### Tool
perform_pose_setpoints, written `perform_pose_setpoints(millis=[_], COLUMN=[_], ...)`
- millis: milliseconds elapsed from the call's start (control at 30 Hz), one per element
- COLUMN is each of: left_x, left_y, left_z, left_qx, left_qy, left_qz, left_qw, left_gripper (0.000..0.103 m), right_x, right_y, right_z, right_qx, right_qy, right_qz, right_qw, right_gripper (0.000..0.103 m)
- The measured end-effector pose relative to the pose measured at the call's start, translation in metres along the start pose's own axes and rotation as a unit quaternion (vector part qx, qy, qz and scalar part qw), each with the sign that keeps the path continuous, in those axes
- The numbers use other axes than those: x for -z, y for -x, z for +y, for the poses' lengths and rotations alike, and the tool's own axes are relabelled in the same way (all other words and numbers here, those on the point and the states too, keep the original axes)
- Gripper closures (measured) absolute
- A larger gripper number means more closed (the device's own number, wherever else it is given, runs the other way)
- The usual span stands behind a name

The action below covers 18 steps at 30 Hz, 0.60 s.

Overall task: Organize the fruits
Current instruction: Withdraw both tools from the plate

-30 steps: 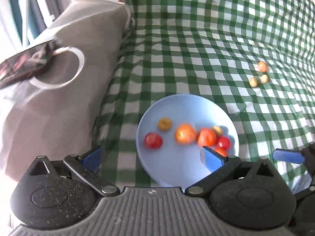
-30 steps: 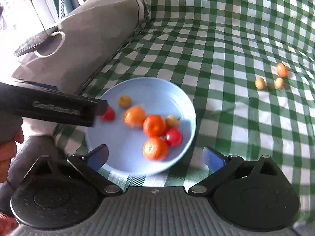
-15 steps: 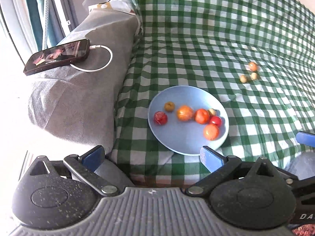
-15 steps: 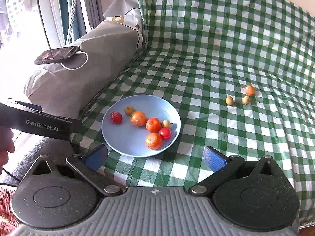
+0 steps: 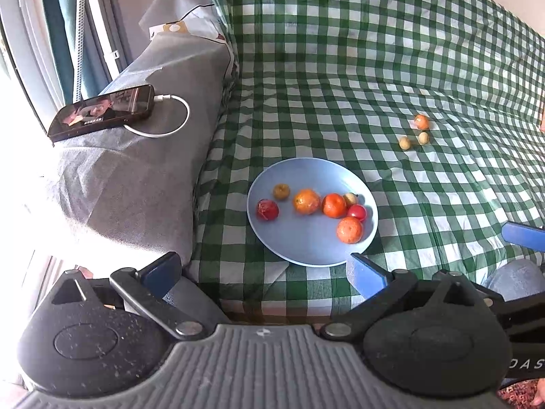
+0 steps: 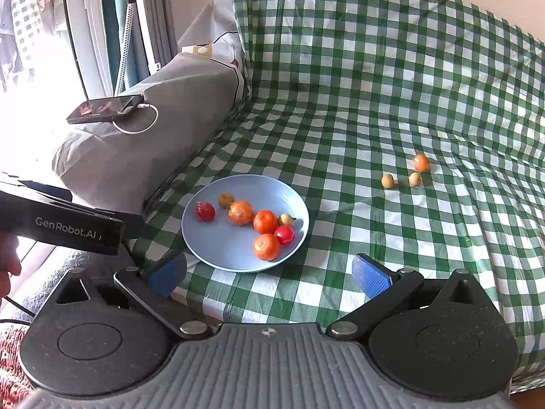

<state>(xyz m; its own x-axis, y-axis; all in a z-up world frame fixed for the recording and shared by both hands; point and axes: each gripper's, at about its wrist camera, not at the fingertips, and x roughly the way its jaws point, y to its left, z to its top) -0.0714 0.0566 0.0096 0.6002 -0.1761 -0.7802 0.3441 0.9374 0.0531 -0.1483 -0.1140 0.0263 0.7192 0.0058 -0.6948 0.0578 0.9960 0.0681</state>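
Note:
A light blue plate [image 5: 306,248] [image 6: 218,248] lies on the green checked cloth and holds several small fruits, orange, red and yellowish. Three more fruits lie on the cloth to the far right: an orange one [image 5: 421,121] [image 6: 420,162] and two small tan ones [image 5: 405,143] [image 6: 387,180]. My left gripper [image 5: 262,272] is open and empty, held back from the plate's near edge. My right gripper [image 6: 269,276] is open and empty, also just short of the plate. The left gripper's body [image 6: 68,228] shows at the left of the right wrist view.
A grey cushion [image 5: 136,170] [image 6: 153,126] lies left of the plate with a phone [image 5: 102,112] [image 6: 105,108] and white cable on it. The checked cloth rises into a backrest [image 6: 374,51] behind. A window or door frame [image 6: 102,17] stands at far left.
Both grippers have pulled back and up from the plate, which now looks smaller and farther away. The fruits have stayed in place. Both stay open.

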Motion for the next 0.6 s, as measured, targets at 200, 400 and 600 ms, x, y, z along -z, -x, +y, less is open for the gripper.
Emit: perform_pose_setpoints(millis=[200,400,600], left_x=[0.0,0.0,0.0], left_y=[0.001,-0.002,-0.012], left_z=[-0.001,-0.002,-0.004], left_qx=[0.0,0.0,0.003], left_qy=[0.0,-0.003,-0.002], left_qz=[0.001,0.006,0.023], left_qw=[1.0,1.0,0.9997], left_gripper=[0.0,0.0,0.0], right_x=[0.0,0.001,0.002], right_y=[0.002,-0.001,-0.008], right_z=[0.002,0.001,-0.004], right_qx=[0.0,-0.001,-0.004], right_qy=[0.001,-0.004,-0.017], right_qz=[-0.004,0.002,0.008], right_qw=[1.0,1.0,1.0], right_gripper=[0.001,0.001,0.001])
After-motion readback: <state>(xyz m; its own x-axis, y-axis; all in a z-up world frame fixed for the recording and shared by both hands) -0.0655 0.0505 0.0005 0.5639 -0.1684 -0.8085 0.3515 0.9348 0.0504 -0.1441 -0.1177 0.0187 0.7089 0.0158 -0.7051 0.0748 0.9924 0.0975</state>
